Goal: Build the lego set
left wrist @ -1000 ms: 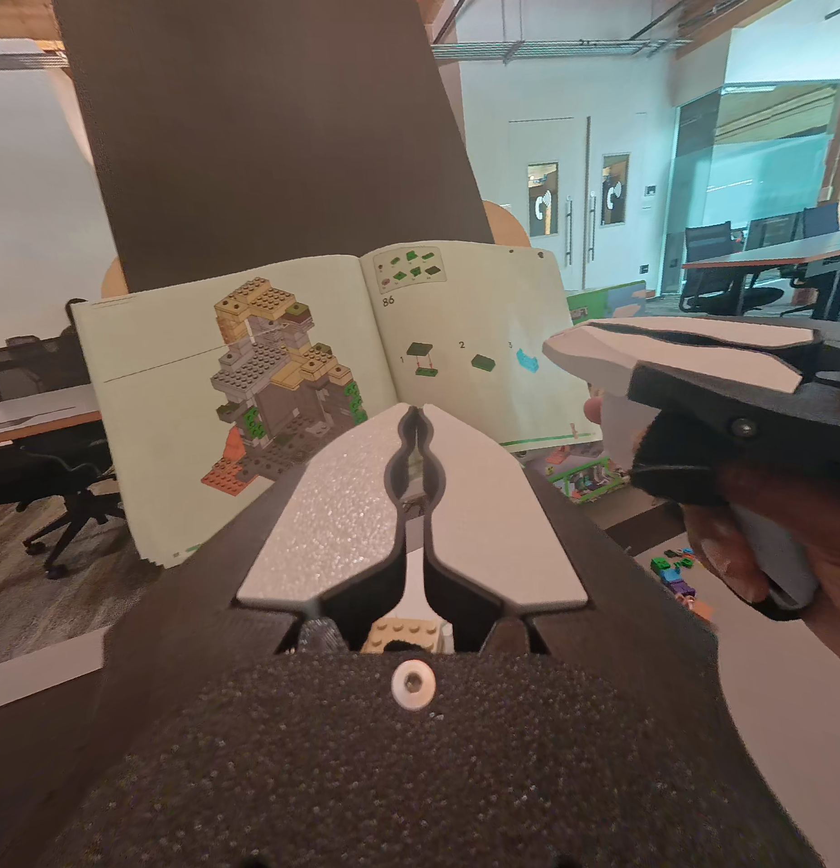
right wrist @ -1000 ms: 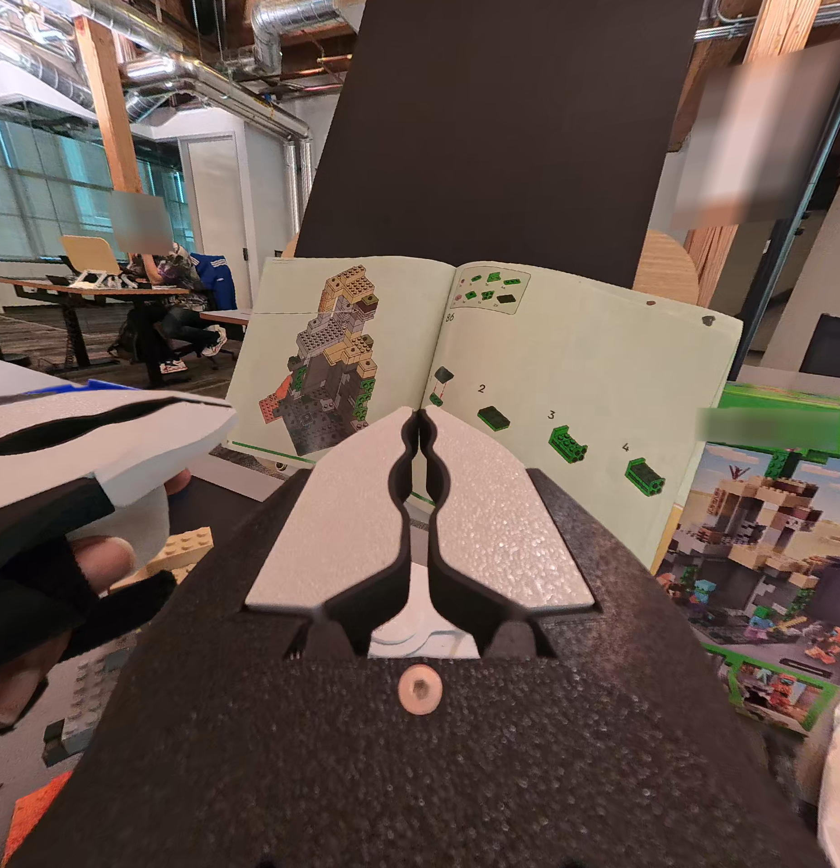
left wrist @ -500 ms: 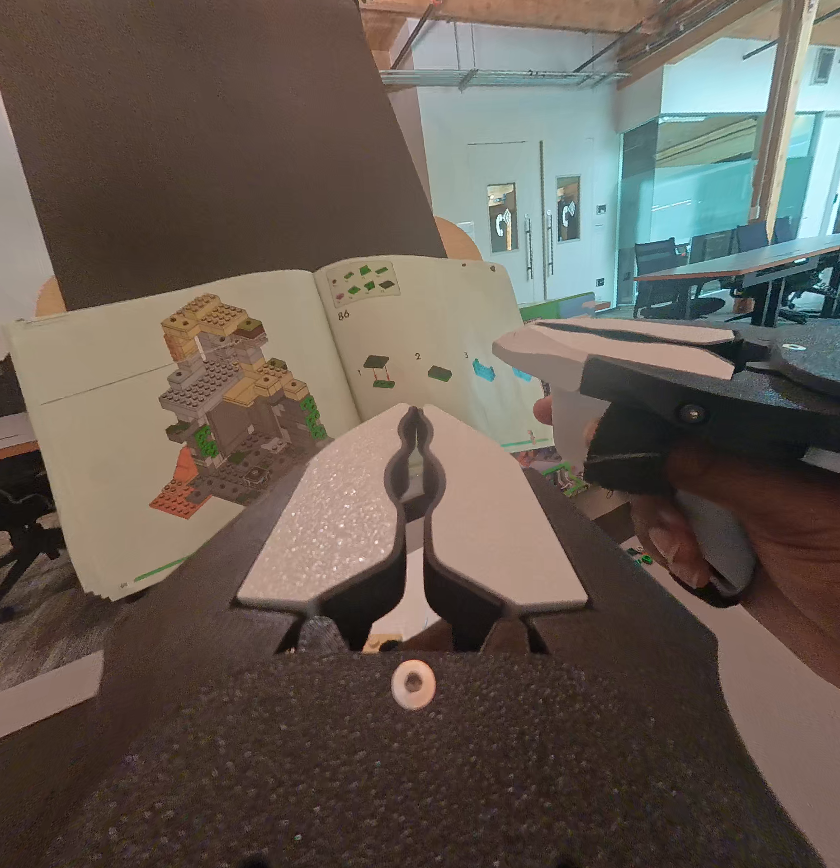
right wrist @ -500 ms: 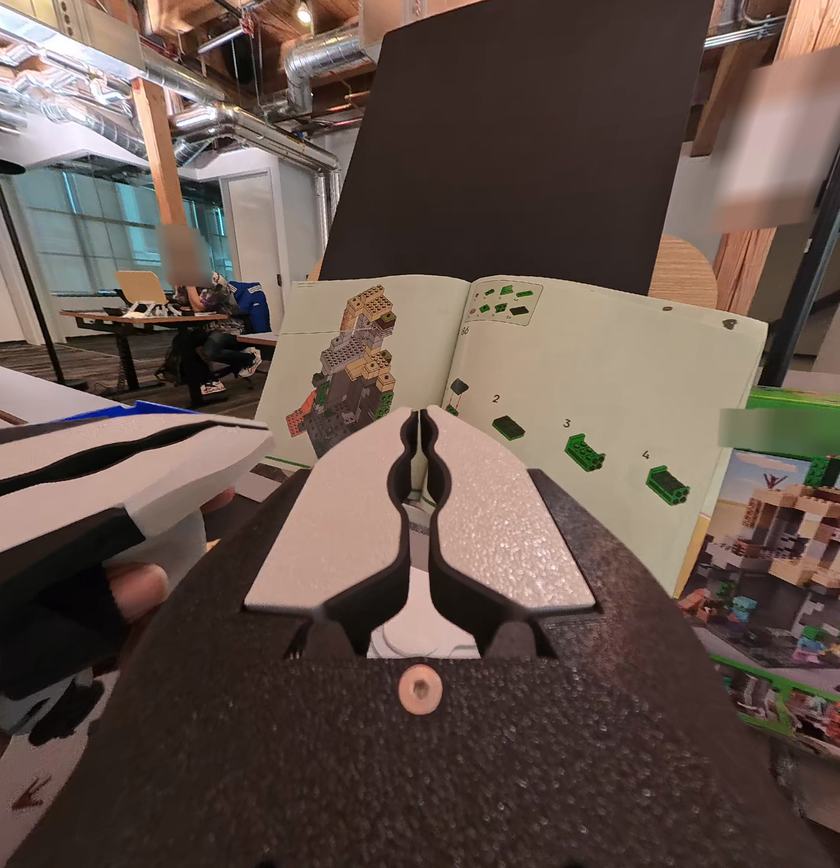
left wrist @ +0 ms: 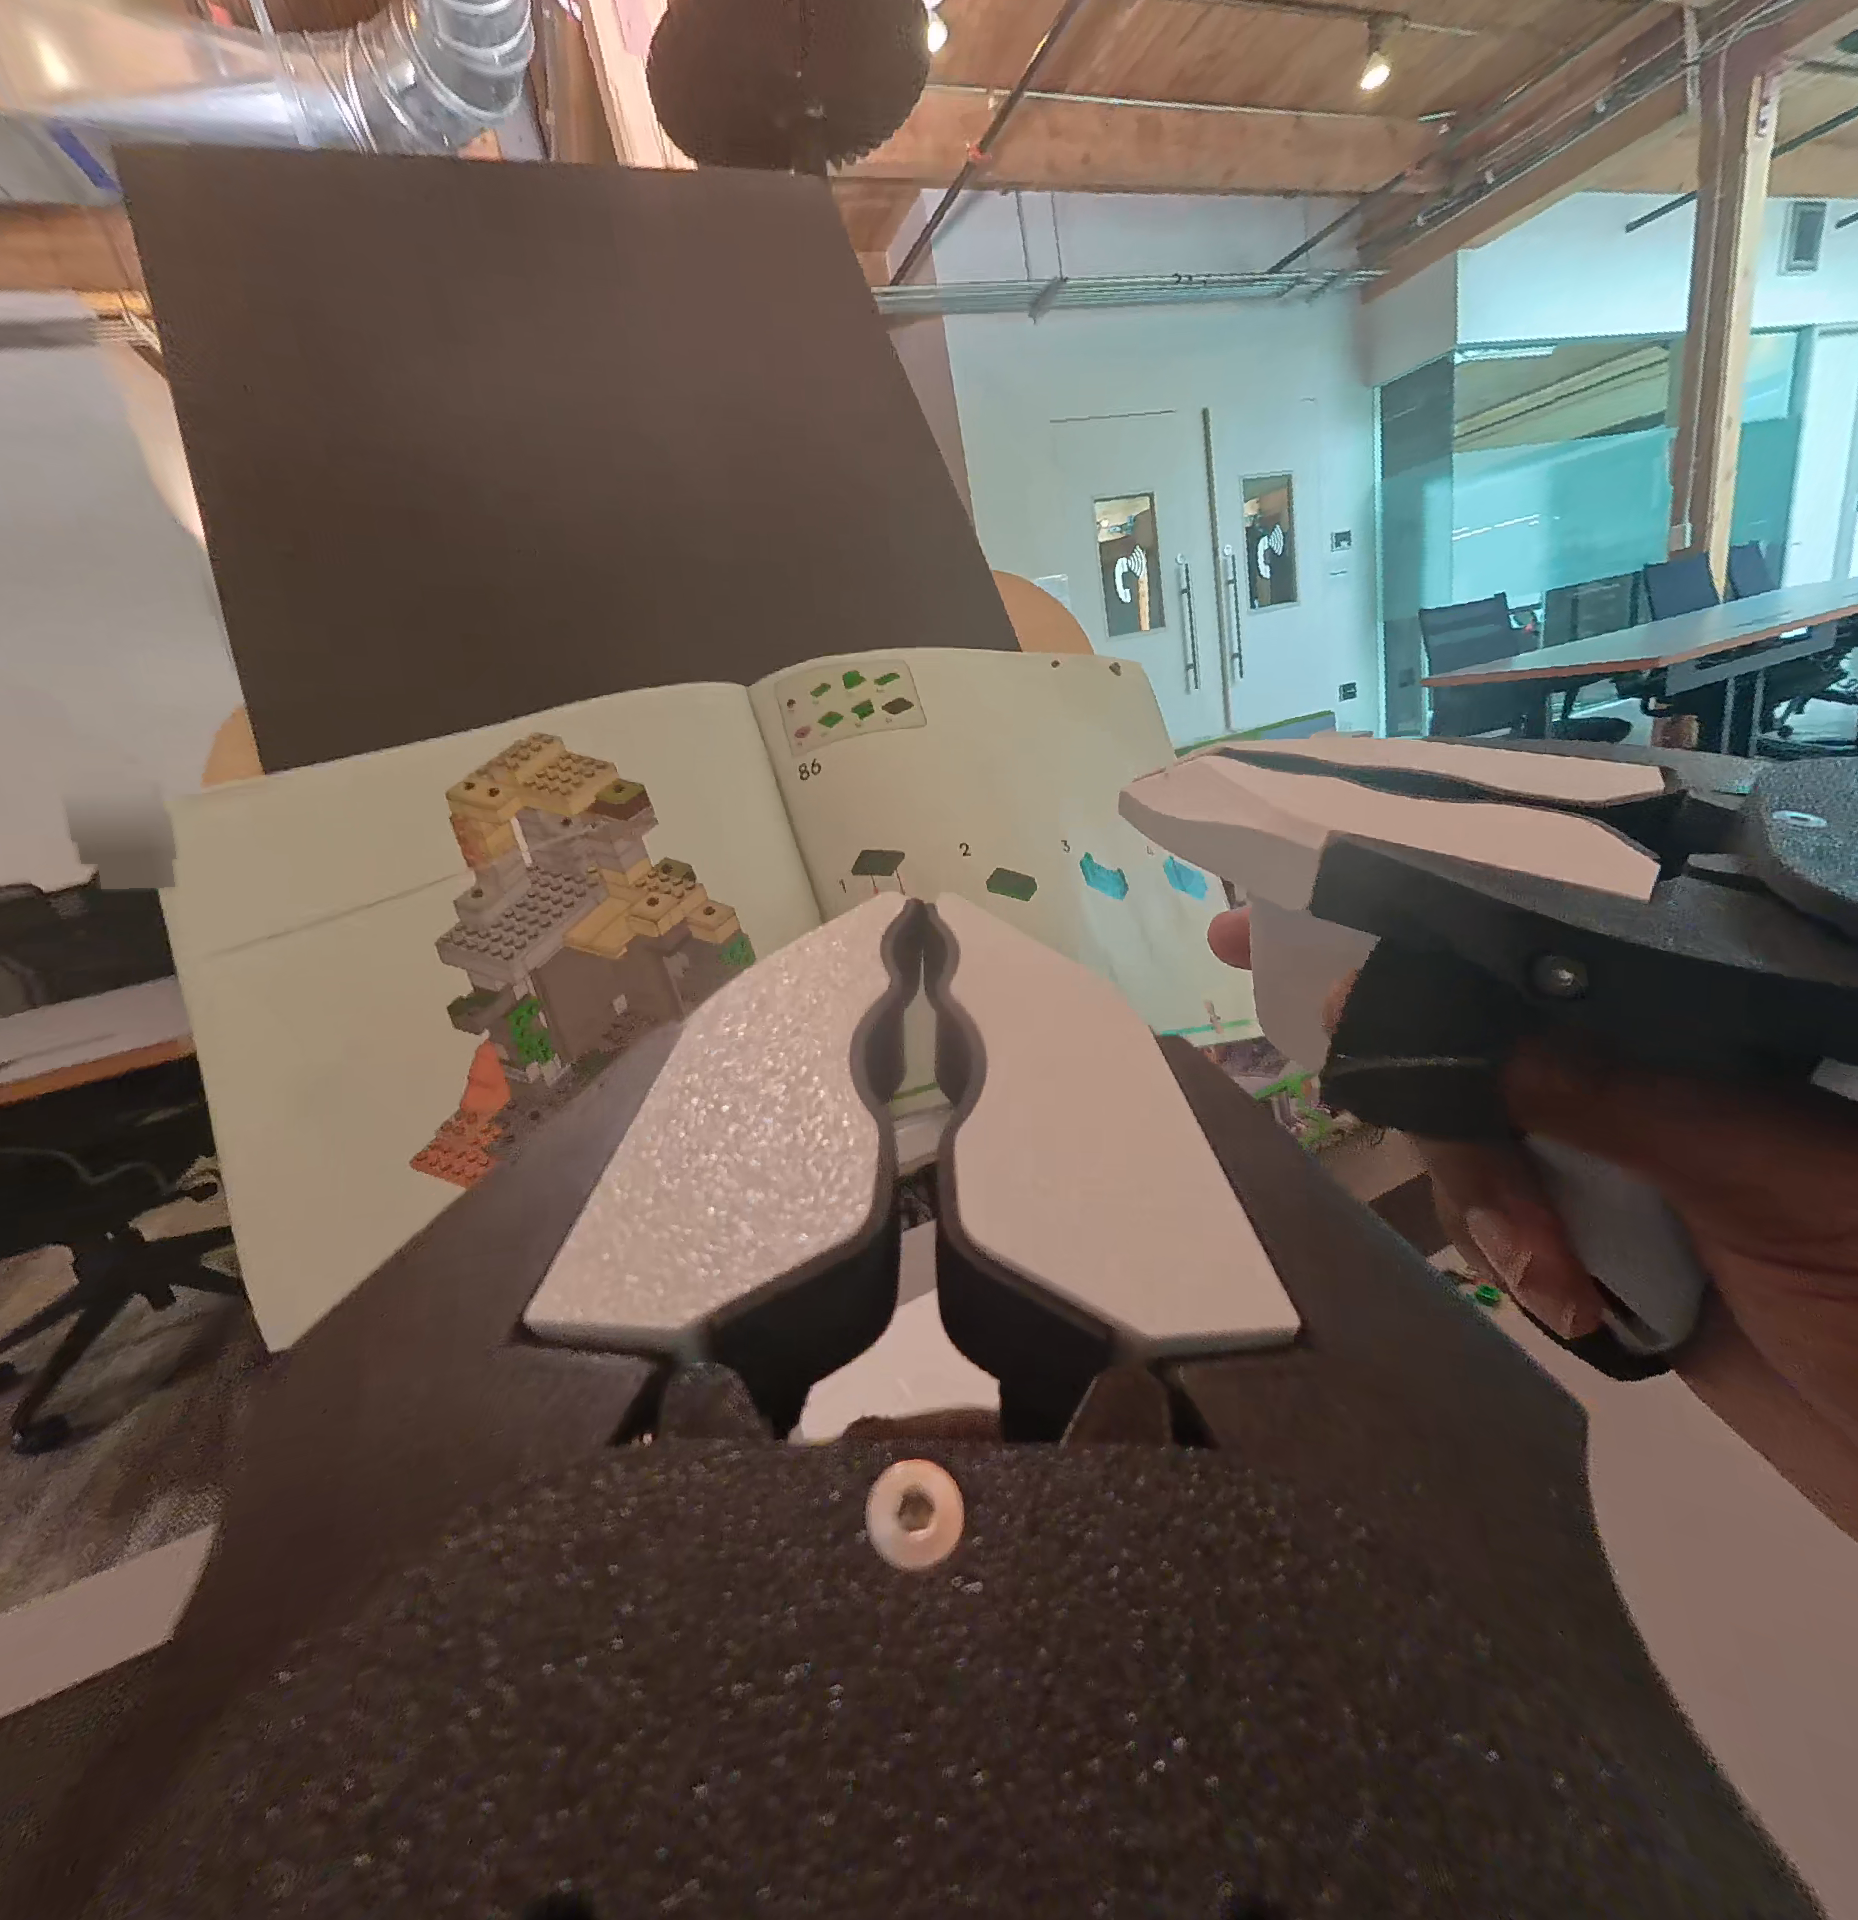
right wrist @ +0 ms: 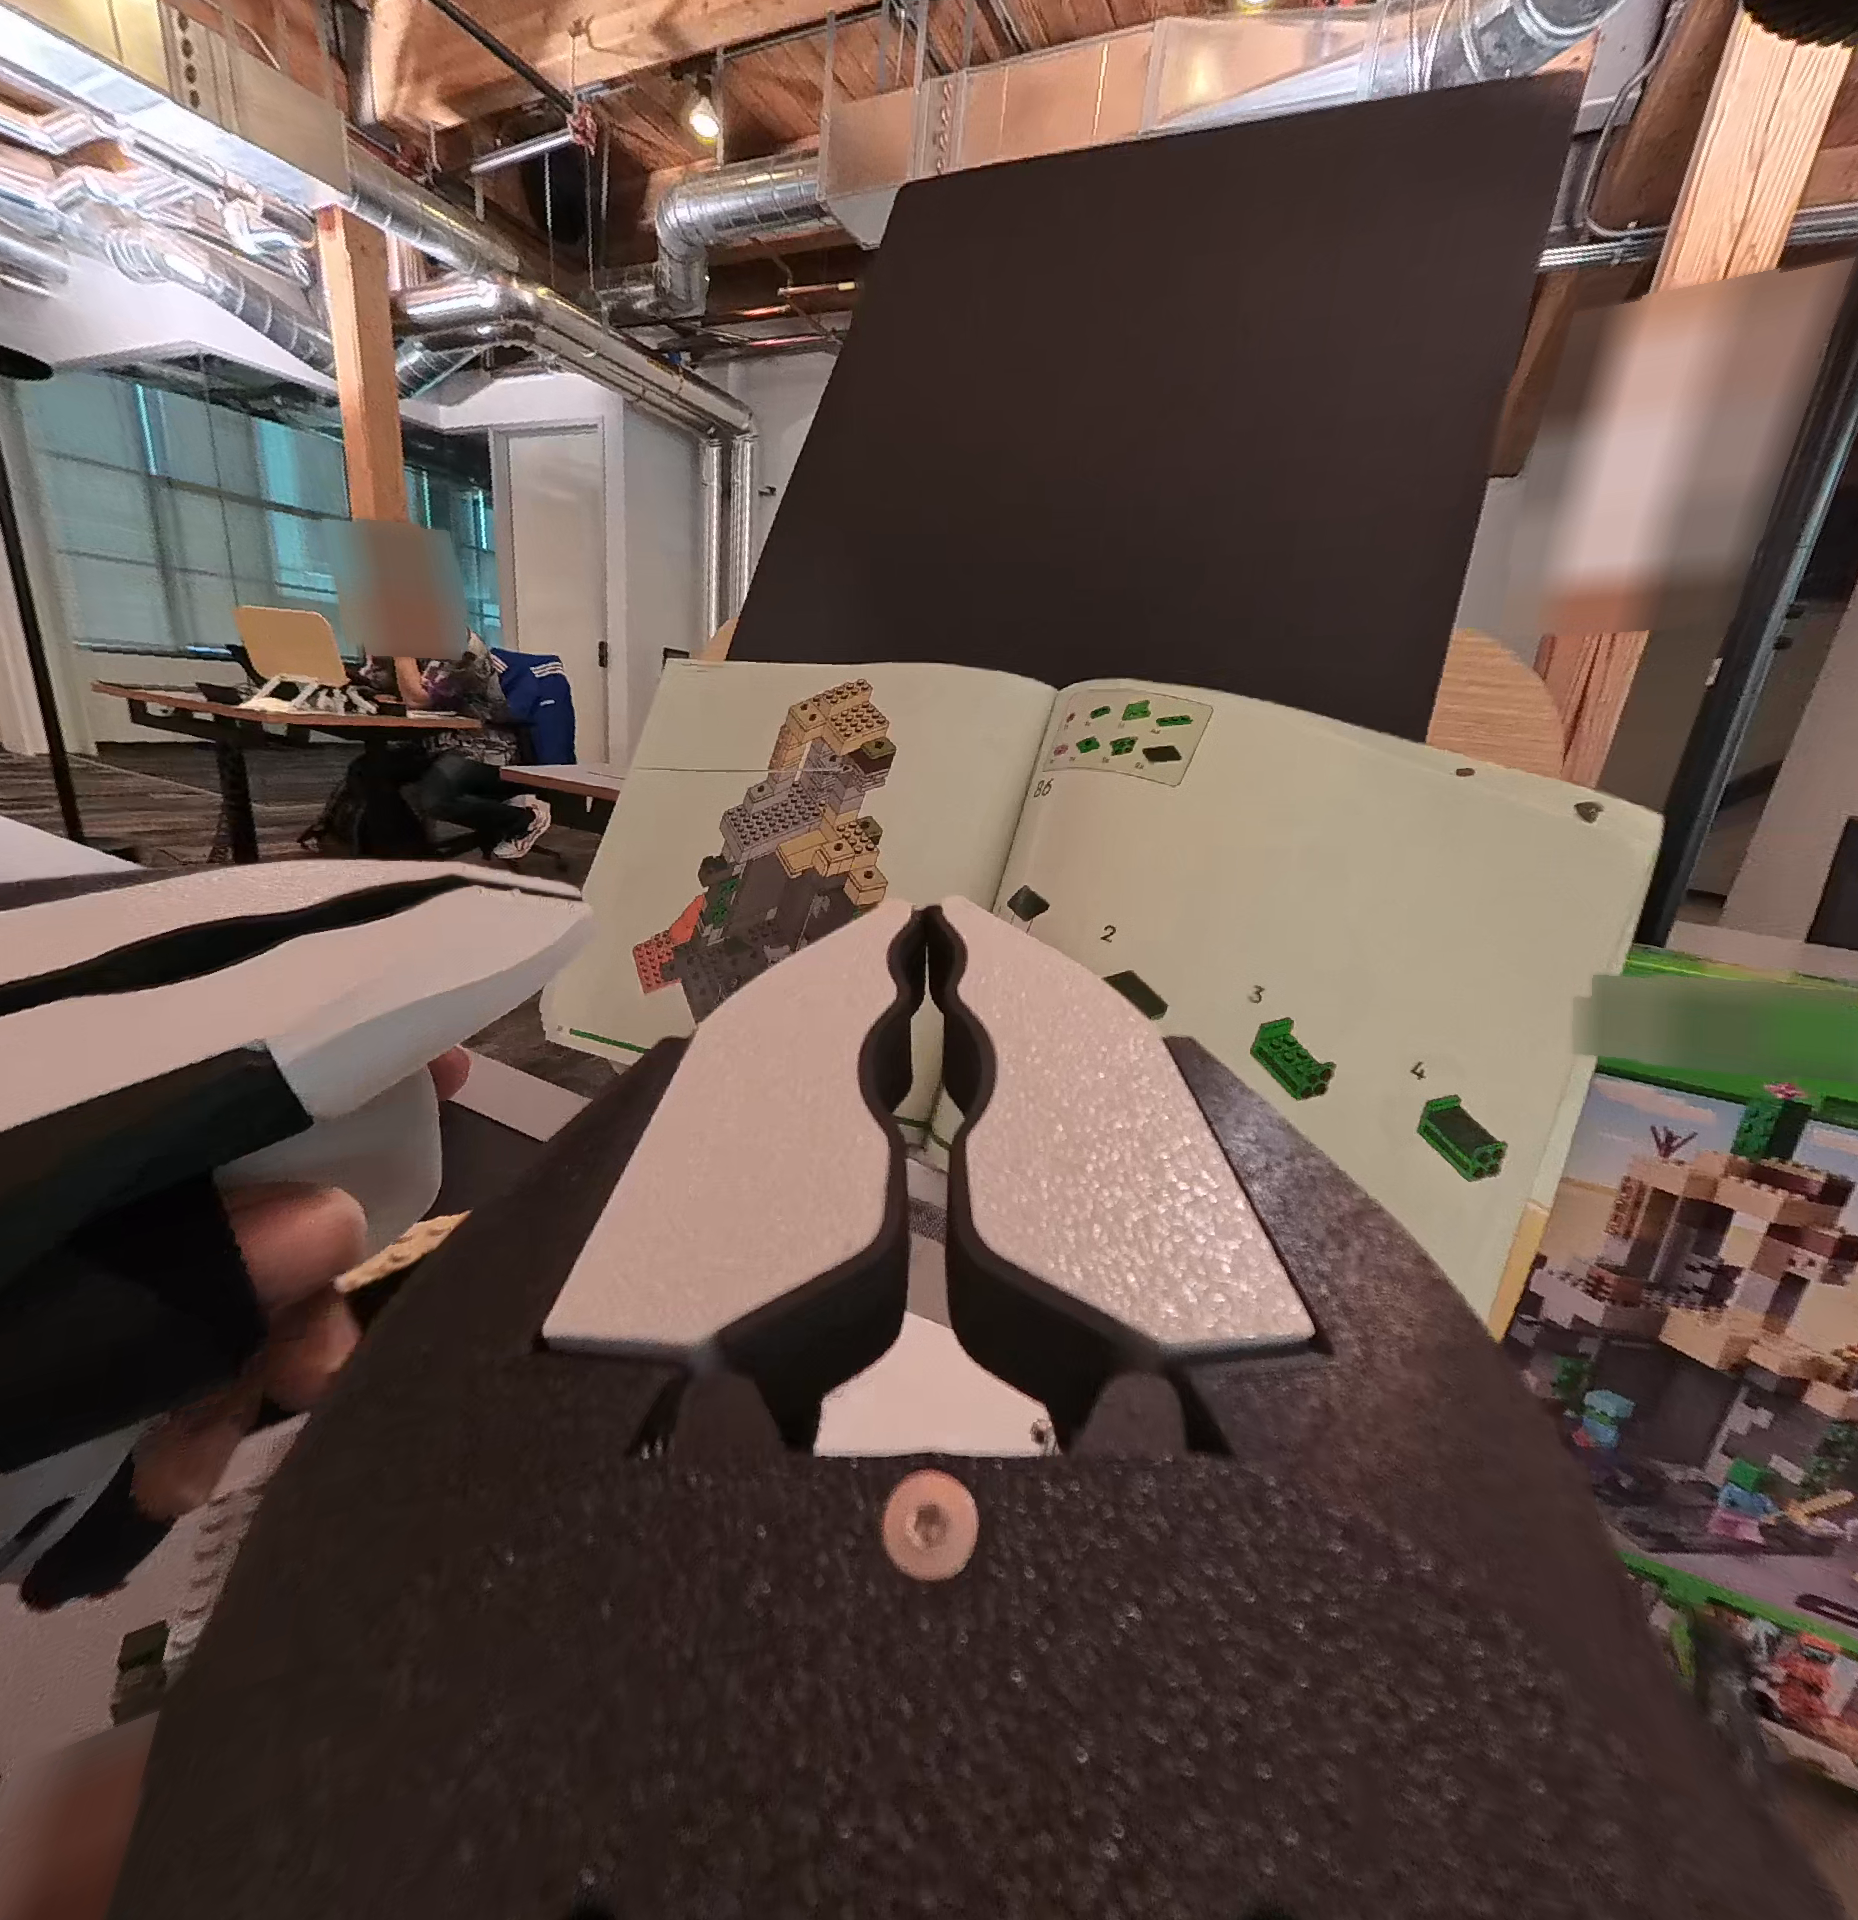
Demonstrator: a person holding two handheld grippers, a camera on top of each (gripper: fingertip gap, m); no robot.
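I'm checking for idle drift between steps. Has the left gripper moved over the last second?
Yes. Against the propped instruction booklet and black board, the left gripper has tilted upward: far more ceiling shows, less table below.

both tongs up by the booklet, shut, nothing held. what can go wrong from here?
1. The open instruction booklet only leans on the dark board; the right tongs point at it and could tip it.
2. The left tongs and right tongs sit side by side, so they may collide.
3. The lego box stands beside the right tongs; a swing could knock it.
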